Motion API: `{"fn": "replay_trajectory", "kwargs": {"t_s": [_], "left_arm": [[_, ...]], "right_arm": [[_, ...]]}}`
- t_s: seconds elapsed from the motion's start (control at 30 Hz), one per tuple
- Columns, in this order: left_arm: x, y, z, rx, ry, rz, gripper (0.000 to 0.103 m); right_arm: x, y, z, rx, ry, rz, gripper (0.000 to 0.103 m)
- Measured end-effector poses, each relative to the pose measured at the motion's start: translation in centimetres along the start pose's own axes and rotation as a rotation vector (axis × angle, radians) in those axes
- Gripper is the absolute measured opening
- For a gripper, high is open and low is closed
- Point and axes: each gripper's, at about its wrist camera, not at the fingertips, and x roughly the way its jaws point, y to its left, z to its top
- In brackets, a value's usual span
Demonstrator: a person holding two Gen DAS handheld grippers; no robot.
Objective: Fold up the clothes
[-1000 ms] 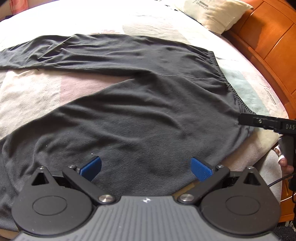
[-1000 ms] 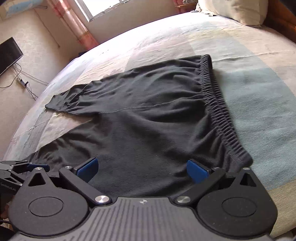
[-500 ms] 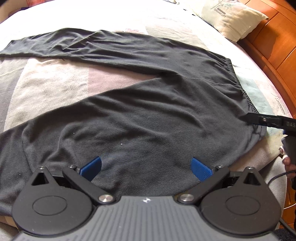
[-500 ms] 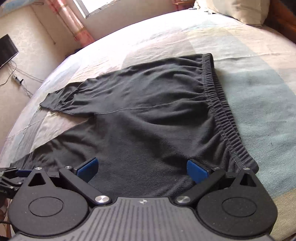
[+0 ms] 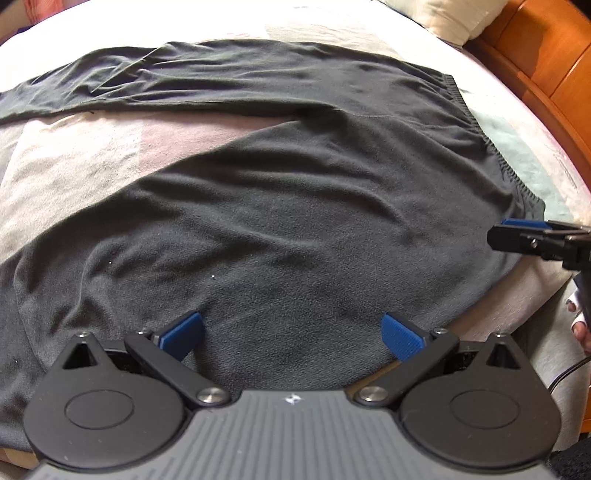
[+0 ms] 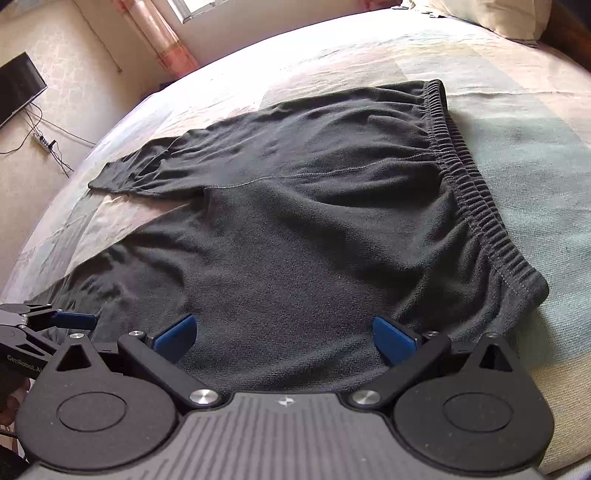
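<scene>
Your dark grey fleece trousers [image 5: 295, 206] lie spread flat on the pastel patchwork bedspread [image 5: 74, 162], legs running off to the left and the ribbed elastic waistband [image 6: 476, 206] to the right. Your left claw [image 5: 291, 330] sits over the near trouser leg with its blue pads [image 5: 183, 332] wide apart, gripping nothing. Your right claw [image 6: 284, 332] sits over the seat of the trousers near the waistband corner, pads likewise spread wide and empty. Whether either claw touches the cloth, you can't tell from here. A cream pillow [image 5: 447, 14] rests by the orange wooden headboard [image 5: 546, 62].
</scene>
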Motion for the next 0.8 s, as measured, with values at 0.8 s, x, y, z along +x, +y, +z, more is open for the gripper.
{"fn": "replay_trajectory", "kwargs": {"t_s": [0.8], "left_arm": [[2.4,-6.9,8.8,0.254,-0.077,-0.123,0.102]], "right_arm": [[-0.4,0.3,-1.3,-0.045,-0.074,0.006,0.103]]}}
